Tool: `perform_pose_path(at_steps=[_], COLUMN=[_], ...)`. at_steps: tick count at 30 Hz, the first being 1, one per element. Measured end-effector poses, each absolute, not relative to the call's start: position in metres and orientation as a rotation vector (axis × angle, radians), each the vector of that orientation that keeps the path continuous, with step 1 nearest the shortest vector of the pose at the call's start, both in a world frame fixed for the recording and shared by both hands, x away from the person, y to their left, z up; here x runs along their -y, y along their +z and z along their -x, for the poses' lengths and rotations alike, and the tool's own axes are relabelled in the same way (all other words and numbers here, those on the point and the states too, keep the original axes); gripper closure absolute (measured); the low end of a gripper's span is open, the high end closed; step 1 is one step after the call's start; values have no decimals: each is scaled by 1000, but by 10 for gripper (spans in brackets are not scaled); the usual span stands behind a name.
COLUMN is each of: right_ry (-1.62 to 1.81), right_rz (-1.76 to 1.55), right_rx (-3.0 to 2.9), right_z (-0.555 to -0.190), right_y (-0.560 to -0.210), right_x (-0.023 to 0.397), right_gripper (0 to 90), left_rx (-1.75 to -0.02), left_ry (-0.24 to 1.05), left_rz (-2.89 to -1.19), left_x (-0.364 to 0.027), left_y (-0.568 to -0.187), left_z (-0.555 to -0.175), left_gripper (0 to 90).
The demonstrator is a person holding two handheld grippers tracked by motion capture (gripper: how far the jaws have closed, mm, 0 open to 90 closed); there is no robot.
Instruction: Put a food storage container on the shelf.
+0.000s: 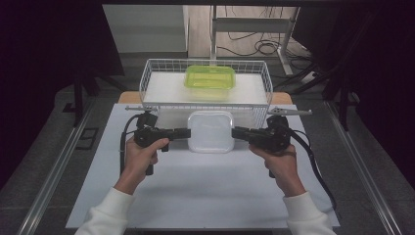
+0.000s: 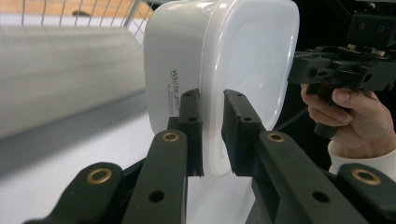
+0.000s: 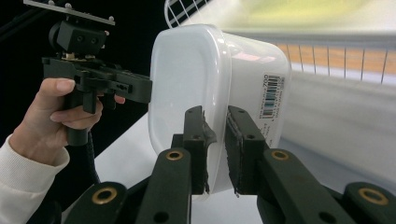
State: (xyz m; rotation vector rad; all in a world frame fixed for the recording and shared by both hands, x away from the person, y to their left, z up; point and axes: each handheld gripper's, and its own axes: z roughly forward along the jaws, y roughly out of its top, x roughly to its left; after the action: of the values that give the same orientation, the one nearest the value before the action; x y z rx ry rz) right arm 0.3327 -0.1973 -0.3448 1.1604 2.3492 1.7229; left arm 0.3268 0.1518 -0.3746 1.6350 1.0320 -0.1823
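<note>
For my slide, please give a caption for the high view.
Both grippers, left and right, clamp a white box before a wire basket.

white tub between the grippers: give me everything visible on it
The white tub is translucent white plastic, rounded-rectangular, with a matching lid on. A barcode sticker sits on one side wall, printed text on the opposite one. It sits in front of the wire basket, with the left tool and right tool each clamped on its rim at opposite ends.

a lab: dark curtains (image 1: pixel 44 58), loose floor cables (image 1: pixel 254 46), metal frame legs (image 1: pixel 286 44)
</note>
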Motion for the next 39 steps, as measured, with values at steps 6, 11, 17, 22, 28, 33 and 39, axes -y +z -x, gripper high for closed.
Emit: perform_pose_path(at_steps=[6,11,17,22,28,33,39], right_ry=[1749,1763,1777,1792,1832,1839,1860], right_rz=[-1127,-1111,-1107,-1099,-1094,-1089,-1102], right_rx=[-2334,-2325,-2321,-2317,-2305,-2302,-2294], right_z=[-335,-338,-340,-345,-354,-366,-391], right_y=[-330,-322,-316,-310,-301,-291,-277], right_x=[196,196,196,196,195,194,192], right_gripper=[785,785,785,785,786,786,787], left_rx=[-1014,-1008,-1005,-1009,-1010,-1005,-1010], left_ry=[-146,-133,-124,-118,-111,-97,-88], left_rz=[-1640,-1640,-1637,-1633,-1619,-1621,-1617], left_x=[-154,-154,-155,-156,-158,-159,-162], left_y=[-355,-347,-340,-331,-320,-307,-289], left_z=[-328,-330,-332,-336,-346,-360,-383], left_gripper=[791,792,792,793,792,792,794])
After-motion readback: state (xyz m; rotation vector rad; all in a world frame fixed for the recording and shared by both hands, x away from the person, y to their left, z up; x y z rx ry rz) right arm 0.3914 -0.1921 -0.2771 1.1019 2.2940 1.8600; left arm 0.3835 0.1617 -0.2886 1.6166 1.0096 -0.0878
